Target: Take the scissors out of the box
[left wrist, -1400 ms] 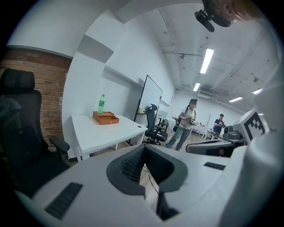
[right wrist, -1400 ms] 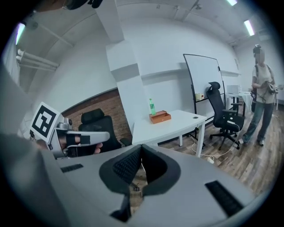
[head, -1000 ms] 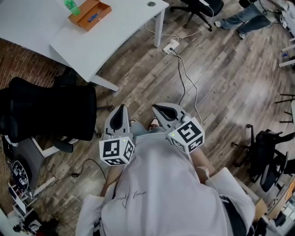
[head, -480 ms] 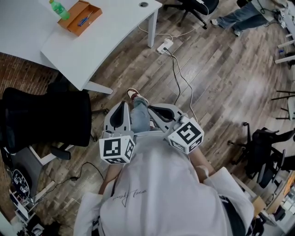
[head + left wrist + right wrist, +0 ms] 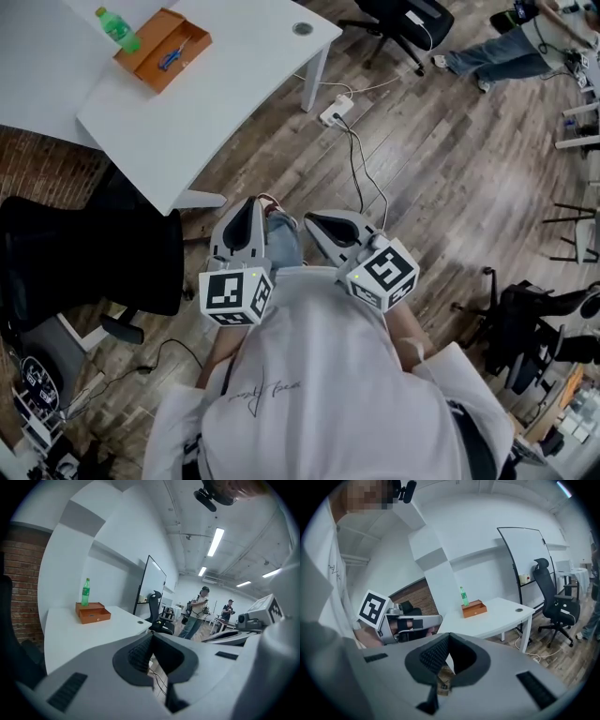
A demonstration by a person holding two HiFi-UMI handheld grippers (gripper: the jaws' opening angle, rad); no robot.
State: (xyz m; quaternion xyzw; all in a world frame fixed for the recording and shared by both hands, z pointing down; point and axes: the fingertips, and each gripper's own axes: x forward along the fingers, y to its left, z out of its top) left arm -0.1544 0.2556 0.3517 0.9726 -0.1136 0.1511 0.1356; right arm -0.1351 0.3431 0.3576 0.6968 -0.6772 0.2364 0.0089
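Note:
An open orange box (image 5: pixel 161 49) lies on the white table (image 5: pixel 216 94) far ahead to the left, with blue-handled scissors (image 5: pixel 172 56) inside it. A green bottle (image 5: pixel 116 28) stands beside the box. I hold both grippers close to my body, well short of the table. The left gripper (image 5: pixel 249 208) and the right gripper (image 5: pixel 317 223) are both shut and hold nothing. The left gripper view has the box (image 5: pixel 93 612) and bottle (image 5: pixel 86 592) beyond its closed jaws. The right gripper view also takes in the box (image 5: pixel 474 608) and the left gripper (image 5: pixel 393 620).
A black office chair (image 5: pixel 94 244) stands at the left by the table's near corner. A power strip with cables (image 5: pixel 335 112) lies on the wood floor ahead. More chairs stand at the top (image 5: pixel 394 19) and right (image 5: pixel 525 319). A person's legs (image 5: pixel 497 47) show at the top right.
Both grippers have travelled forward with my body toward the table, still shut. A leg has stepped out between them. The table and box have shifted in the view.

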